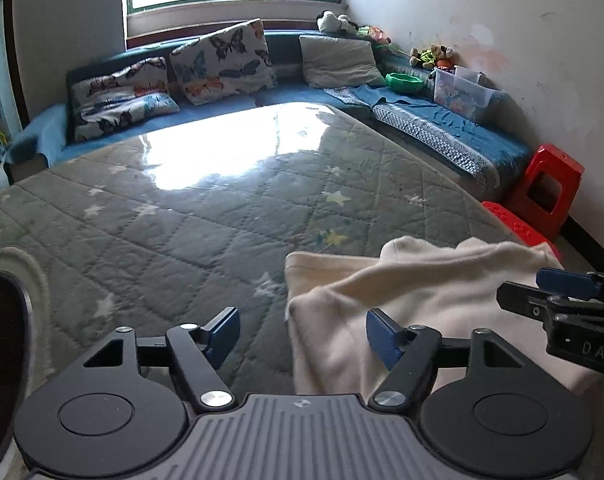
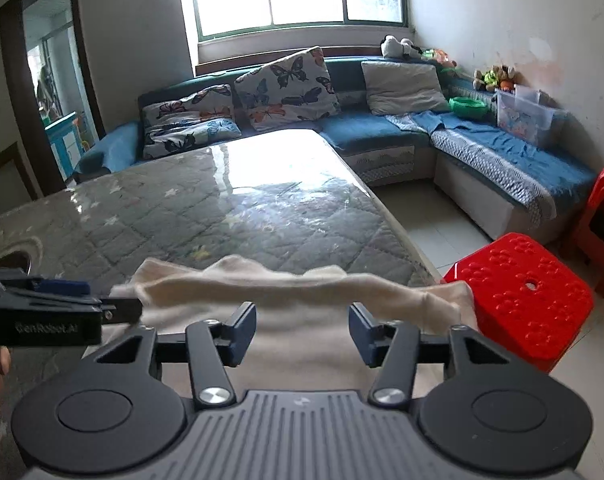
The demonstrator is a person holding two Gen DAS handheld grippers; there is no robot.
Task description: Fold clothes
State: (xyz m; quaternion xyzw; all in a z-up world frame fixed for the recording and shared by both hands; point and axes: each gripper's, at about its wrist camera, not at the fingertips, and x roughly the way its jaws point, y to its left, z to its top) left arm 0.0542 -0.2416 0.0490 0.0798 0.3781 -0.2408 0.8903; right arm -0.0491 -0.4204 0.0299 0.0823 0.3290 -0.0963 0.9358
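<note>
1 cream garment (image 2: pixel 285 328) lies at the near right corner of the quilted table (image 1: pixel 189 216), partly folded, its far edge bunched into a raised ridge, probably the fold line just laid over. Both claws hang over it with jaws spread wide and nothing between them: the left gripper (image 1: pixel 302 336) straddles the cloth's left edge, the right gripper (image 2: pixel 302 330) sits over its middle, likely placed to take fresh hold for the next fold. Beyond the table's corner stands a red stool (image 2: pixel 518 292).
</note>
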